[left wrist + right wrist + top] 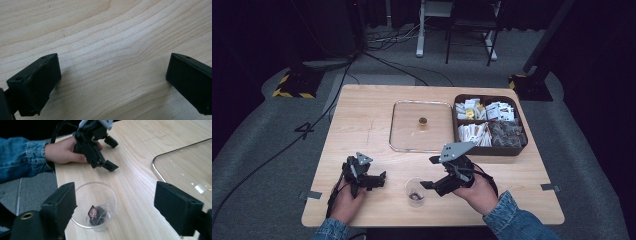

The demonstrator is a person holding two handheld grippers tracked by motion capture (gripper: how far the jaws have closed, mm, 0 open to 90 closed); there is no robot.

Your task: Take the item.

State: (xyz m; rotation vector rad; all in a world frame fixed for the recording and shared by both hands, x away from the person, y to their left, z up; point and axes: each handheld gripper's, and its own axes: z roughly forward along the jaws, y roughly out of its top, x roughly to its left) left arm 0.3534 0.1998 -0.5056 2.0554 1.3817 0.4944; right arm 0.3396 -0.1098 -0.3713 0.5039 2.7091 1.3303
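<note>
Round clear plastic cup holds a dark crumpled tea bag.

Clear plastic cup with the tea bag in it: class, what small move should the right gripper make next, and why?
Probably draw the right gripper back from the clear plastic cup. Its jaws stand open with nothing between them, and the tea bag already lies in the cup, so that drop looks done. The compartment box of packets lies beyond.
</note>
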